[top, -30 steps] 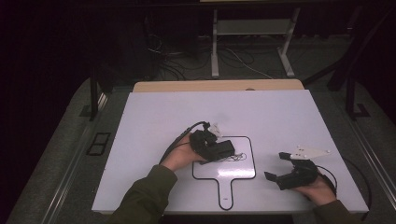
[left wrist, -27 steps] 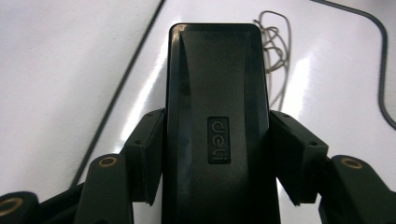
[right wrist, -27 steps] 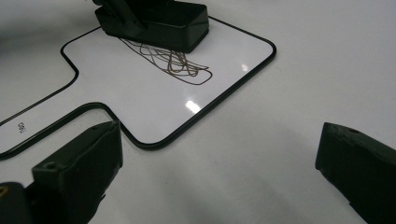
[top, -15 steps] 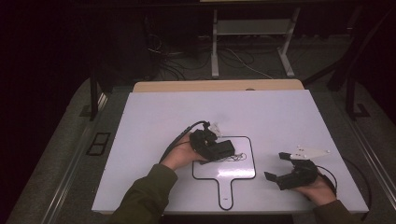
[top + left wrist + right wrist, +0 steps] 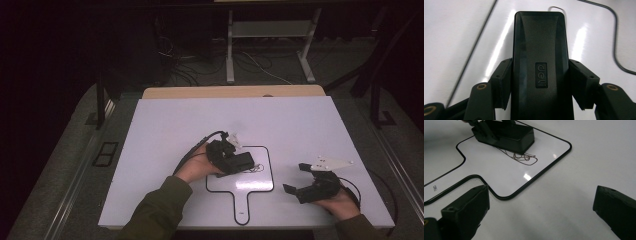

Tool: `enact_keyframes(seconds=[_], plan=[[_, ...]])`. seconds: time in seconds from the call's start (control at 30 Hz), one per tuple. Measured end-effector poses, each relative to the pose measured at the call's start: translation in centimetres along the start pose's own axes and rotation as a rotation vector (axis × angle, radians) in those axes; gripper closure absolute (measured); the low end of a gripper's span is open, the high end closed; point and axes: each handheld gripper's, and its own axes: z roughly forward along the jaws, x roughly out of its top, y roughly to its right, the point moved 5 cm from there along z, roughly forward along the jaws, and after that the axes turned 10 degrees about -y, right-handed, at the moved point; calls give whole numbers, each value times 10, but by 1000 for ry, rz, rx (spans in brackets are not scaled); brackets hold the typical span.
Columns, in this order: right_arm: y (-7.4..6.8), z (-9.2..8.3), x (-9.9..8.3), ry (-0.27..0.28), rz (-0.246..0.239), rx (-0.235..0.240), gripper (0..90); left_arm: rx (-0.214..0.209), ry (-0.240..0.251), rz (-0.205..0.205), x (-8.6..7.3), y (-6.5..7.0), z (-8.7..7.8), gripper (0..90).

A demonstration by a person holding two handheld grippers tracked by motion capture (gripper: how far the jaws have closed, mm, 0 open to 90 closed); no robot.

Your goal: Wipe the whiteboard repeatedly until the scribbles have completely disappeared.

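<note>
Black eraser (image 5: 540, 70) sits pinched in left hand-held gripper (image 5: 231, 159) on small whiteboard (image 5: 260, 182), by scribble (image 5: 522, 158); right hand-held gripper (image 5: 312, 186) spread, well apart to right.

matt black plastic eraser (image 5: 540, 62) on glossy white whiteboard (image 5: 506, 173)

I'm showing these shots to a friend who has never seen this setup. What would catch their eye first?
Most likely the black eraser clamped in the left gripper, resting on a small handled whiteboard over a brown scribble. Next, the right gripper with its jaws wide open and holding nothing, low over the white table right of the board.
</note>
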Motion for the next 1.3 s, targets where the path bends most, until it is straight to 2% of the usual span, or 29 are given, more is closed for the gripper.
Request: enact_keyframes(seconds=[0.03, 0.17, 0.23, 0.4, 0.43, 0.5, 0.57, 0.63, 0.73, 0.77, 0.83, 0.87, 0.93, 1.03, 1.07, 1.23, 1.3], plan=[[0, 0, 0, 1, -1, 0, 0, 16, -1, 23, 1, -6, 0, 389], [1, 0, 0, 1, -1, 1, 0, 18, 9, -3, 1, -13, 0, 390], [1, 0, 0, 2, 0, 1, 0, 33, 5, 13, 2, -13, 0, 390], [0, 0, 0, 1, -1, 1, 0, 22, -9, 48, 4, 2, 1, 390], [0, 0, 0, 2, 0, 2, 0, 7, -13, 34, 3, 9, 1, 389], [0, 0, 0, 1, 0, 1, 0, 2, -9, 41, 4, 17, 2, 390], [0, 0, 0, 0, 1, 1, 0, 0, -11, 75, 3, 22, 2, 390], [0, 0, 0, -1, 1, 1, 0, 4, -14, 81, 4, 25, 2, 390], [0, 0, 0, -1, 2, 0, 0, 2, -10, 65, 4, 19, 2, 390], [0, 0, 0, -1, 1, 0, 0, 2, -5, 42, 4, 16, 3, 390], [0, 0, 0, 1, 1, 2, 0, 6, 0, 24, 3, 7, 2, 390], [0, 0, 0, 1, 0, 1, 0, 26, 2, 44, 4, 0, 1, 390], [0, 0, 0, 1, 0, 2, 0, 33, 5, 20, 2, -8, 1, 390], [1, 0, 0, 1, 0, 2, 0, 36, 7, 11, 0, -14, 0, 390], [1, 0, 0, 2, 0, 2, 0, 41, 7, 8, 1, -13, 0, 390], [1, 0, 0, 3, -1, 1, 0, 38, -15, 64, 4, 3, 1, 390], [0, 0, 0, 2, 0, 2, 0, 14, -16, 47, 4, 16, 2, 389]])
